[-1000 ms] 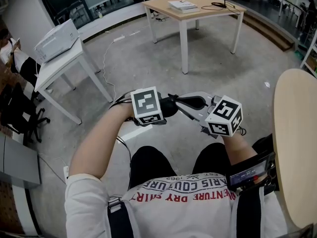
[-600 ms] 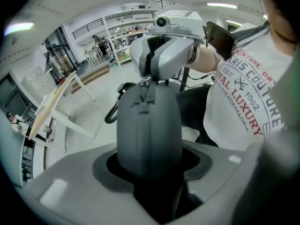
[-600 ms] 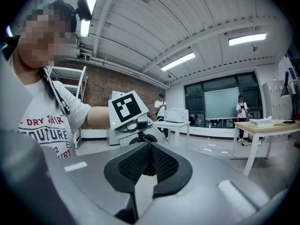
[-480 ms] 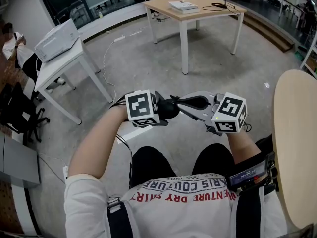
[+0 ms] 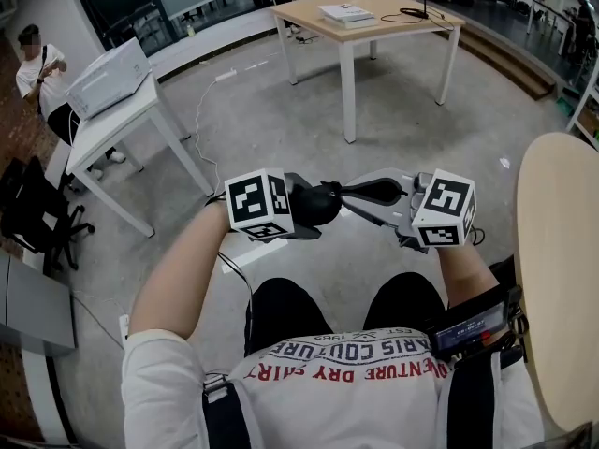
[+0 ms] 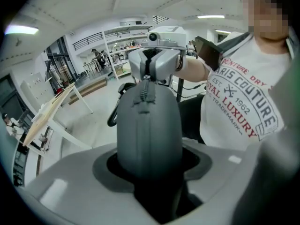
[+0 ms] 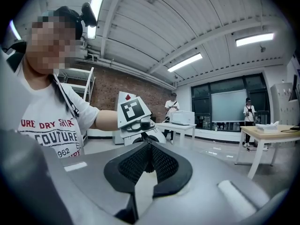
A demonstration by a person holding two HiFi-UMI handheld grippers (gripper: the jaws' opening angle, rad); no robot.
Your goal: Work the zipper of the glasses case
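A dark grey glasses case [image 5: 314,204] is held in the air over the person's lap. My left gripper [image 5: 298,206] is shut on one end of it. In the left gripper view the case [image 6: 149,125] stands up between the jaws, its zipper running up the middle. At the far end, my right gripper [image 6: 151,74] pinches the small zipper pull [image 6: 145,86]. In the head view the right gripper [image 5: 342,193] points left at the case. In its own view the right gripper [image 7: 149,146] has its ribbed pads nearly together.
A round wooden table [image 5: 562,279] edges in at the right. A white table [image 5: 112,124] with a box stands at the left, a black chair [image 5: 28,213] beside it. A person [image 5: 42,64] stands at the far left. Another wooden table [image 5: 374,12] is behind.
The left gripper's cube has turned and shifted a little left; the right cube has moved slightly right and up. The person at the far left has stood up into view.
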